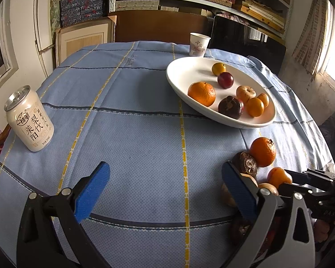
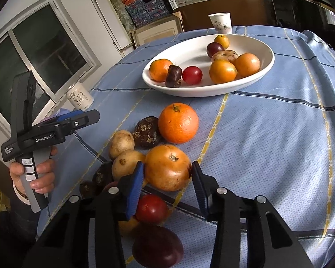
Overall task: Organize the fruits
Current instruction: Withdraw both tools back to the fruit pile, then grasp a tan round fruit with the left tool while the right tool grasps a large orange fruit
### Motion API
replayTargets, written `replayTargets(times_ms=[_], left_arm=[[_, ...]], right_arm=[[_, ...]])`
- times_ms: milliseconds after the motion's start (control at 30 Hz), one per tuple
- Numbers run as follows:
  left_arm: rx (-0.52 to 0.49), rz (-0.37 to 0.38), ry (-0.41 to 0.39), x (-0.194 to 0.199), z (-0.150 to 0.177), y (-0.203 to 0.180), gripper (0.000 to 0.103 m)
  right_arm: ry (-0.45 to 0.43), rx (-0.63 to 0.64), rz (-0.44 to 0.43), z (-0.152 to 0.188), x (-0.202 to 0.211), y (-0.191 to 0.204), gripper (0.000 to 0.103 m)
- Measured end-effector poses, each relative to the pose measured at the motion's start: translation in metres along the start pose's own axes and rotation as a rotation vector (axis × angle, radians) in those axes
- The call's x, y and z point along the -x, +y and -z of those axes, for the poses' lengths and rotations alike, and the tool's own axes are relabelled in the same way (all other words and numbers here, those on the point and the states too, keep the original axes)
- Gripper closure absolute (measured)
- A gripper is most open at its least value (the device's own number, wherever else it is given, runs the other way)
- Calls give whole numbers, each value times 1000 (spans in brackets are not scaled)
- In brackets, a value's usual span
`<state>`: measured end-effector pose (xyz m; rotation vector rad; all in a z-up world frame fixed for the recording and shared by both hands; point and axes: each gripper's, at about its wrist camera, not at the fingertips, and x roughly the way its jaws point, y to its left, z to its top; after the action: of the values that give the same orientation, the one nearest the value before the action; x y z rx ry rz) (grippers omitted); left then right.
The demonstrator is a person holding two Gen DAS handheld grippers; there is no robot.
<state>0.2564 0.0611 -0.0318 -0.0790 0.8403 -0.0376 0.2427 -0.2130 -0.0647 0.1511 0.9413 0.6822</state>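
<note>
bright window daylight, sharp focus, fisheye-warped edges.

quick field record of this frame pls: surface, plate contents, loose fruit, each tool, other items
surface: blue checked cloth
plate: white, oval, several fruits in it, among them a tangerine and a red plum
loose fruit: pile on the cloth nearer than the plate, topped by an orange
right tool: pads on both sides of a yellow-orange fruit in the pile, which rests on the cloth
left tool: open, nothing between its pads
other: can, paper cup
</note>
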Motion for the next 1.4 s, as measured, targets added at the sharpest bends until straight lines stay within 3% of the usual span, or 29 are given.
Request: replayTargets(times_ms=[200,433,467,533,600,633,800,967,1167,1400], left_arm=[[1,43,12,0,0,-2,5],[-36,264,62,0,6,-18,6],[-39,293,75,-1,7,-21,8],[-45,314,97,-4,9,-25,28],[-35,341,132,-11,11,-28,33],[-31,349,143,-13,12,-28,41],[-20,384,164,-18,15,-30,44],[-25,431,200,-27,17,-39,58],[-14,433,196,-30,18,-41,59],[65,490,236,-42,17,-31,59]], right_arm=[[-87,-65,5,-7,20,-15,60],[-74,-94,40,-8,17,-23,60],[-74,-90,43,-8,16,-22,60],[-75,-82,49,-7,17,-21,60],[-75,-76,52,-7,17,-20,60],[-76,-77,53,-7,17,-21,60],[-73,-78,52,-7,17,-20,60],[-71,-74,52,-6,17,-20,60],[-72,-74,50,-7,18,-20,60],[-63,-71,53,-6,17,-19,60]])
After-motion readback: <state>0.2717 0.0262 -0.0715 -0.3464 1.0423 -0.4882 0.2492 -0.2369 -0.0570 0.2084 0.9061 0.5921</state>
